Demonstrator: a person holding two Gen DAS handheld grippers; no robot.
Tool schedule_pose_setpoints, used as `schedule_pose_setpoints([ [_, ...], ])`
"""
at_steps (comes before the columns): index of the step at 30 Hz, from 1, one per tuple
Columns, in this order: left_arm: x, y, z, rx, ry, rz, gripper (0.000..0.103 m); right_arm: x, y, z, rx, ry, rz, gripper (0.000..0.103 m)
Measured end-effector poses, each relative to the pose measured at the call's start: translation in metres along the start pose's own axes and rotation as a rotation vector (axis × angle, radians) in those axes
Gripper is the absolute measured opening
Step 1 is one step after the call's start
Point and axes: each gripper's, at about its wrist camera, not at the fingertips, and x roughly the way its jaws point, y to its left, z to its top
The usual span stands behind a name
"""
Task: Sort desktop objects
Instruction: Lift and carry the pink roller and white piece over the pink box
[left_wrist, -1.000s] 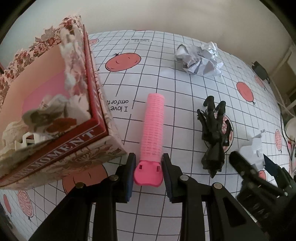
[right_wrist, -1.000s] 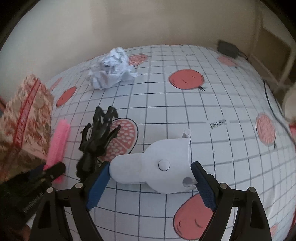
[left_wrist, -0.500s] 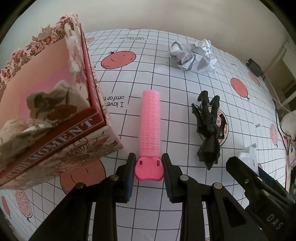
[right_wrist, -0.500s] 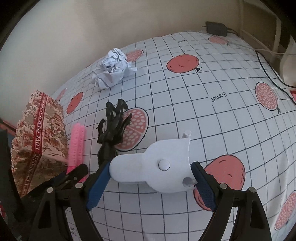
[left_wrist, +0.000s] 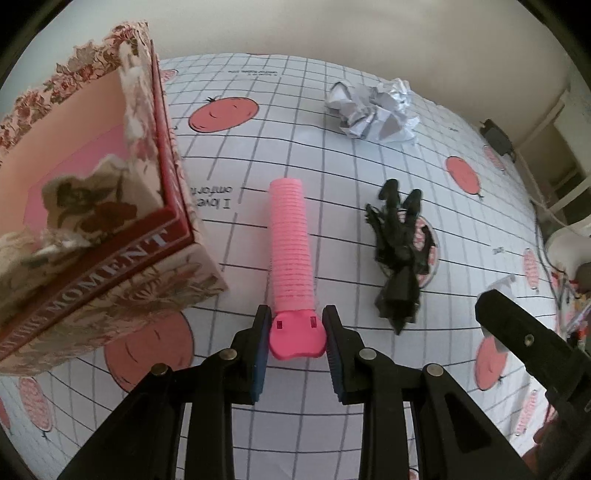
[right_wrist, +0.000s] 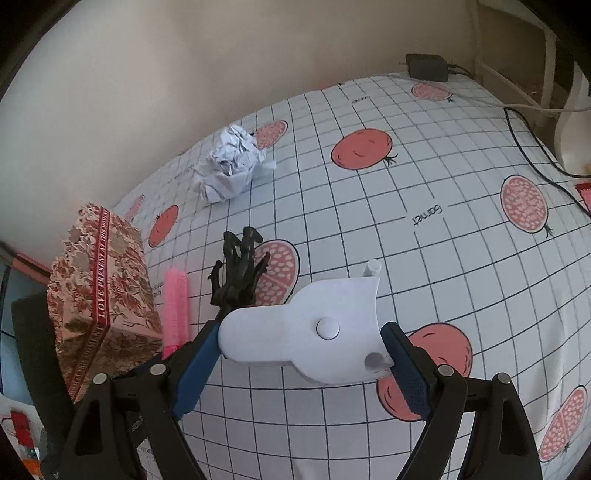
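My left gripper (left_wrist: 296, 334) is shut on the flat end of a pink ribbed hair roller (left_wrist: 290, 251), which points away over the cloth. My right gripper (right_wrist: 299, 345) is shut on a white plastic dispenser-like piece (right_wrist: 306, 334) and holds it above the checked cloth. A black claw clip (left_wrist: 399, 258) lies right of the roller, and it (right_wrist: 240, 273) shows just beyond the white piece. The open floral box (left_wrist: 92, 221) stands to the left, close to the roller (right_wrist: 175, 306). One right finger (left_wrist: 517, 343) shows at the right edge.
A crumpled paper ball (right_wrist: 231, 162) lies far back near the wall. A black power adapter (right_wrist: 426, 66) and cables (right_wrist: 535, 155) sit at the back right. The floral box (right_wrist: 99, 295) holds torn paper. The checked fruit-print cloth (right_wrist: 424, 258) lies bare to the right.
My right gripper has risen and rolled with the white piece, so the cloth looks farther away. My left gripper has tilted a little and still grips the pink roller.
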Motion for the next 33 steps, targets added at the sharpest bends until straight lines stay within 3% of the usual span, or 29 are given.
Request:
schedule_pose_setpoints([
  [15, -0.021, -0.011, -0.003, 0.067, -0.081, -0.047, 0.029, -0.013, -0.005, 0.002, 0.022, -0.040, 0.069, 0.088],
  [33, -0.075, -0.010, -0.002, 0.077, -0.293, -0.153, 0.029, -0.040, 0.012, 0.007, 0.006, -0.177, 0.118, 0.088],
])
